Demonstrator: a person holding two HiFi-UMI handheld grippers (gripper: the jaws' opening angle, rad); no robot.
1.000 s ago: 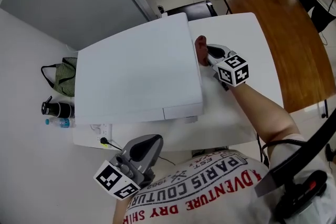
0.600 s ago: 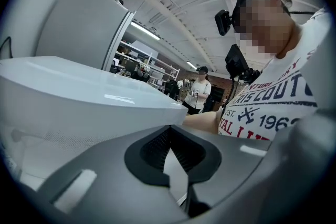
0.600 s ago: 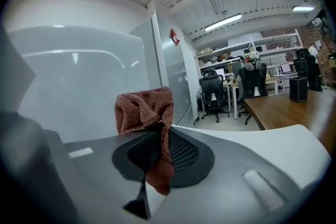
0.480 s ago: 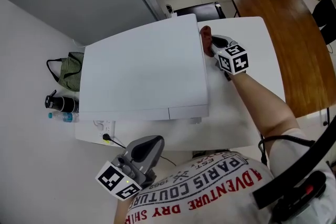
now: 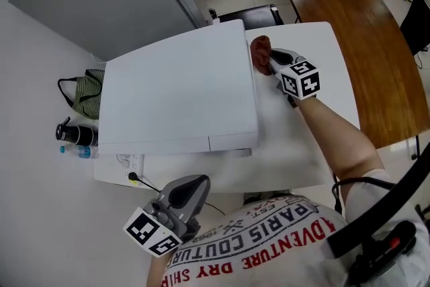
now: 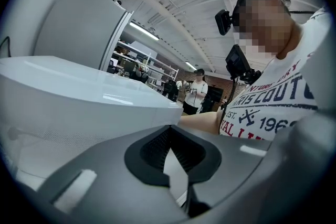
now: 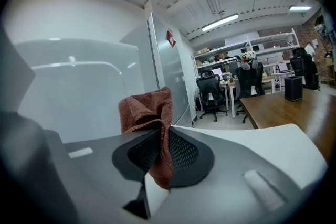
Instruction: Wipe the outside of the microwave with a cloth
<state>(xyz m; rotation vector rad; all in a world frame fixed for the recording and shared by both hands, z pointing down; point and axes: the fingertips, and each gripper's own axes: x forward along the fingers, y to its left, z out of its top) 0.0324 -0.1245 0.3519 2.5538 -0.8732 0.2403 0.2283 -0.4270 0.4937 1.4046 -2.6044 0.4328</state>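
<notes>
While the right hand-held gripper (image 5: 267, 58) pinches a rust-red cloth (image 7: 148, 110), its nubby weave bunches in folds above the jaws | cloth lies against the white microwave (image 5: 178, 91) side wall, just left of that gripper, over the tabletop (image 5: 302, 138) | left hand-held gripper (image 6: 169, 147) clenched on nothing, microwave ahead of it

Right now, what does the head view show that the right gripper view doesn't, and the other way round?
Only the head view: the white microwave's flat top, the left gripper held low near the person's shirt, and a green striped bag. Only the right gripper view: a red wall sign and a long ceiling light. Both: the right gripper shut on the reddish-brown cloth at the microwave's side, and the brown wooden table.
</notes>
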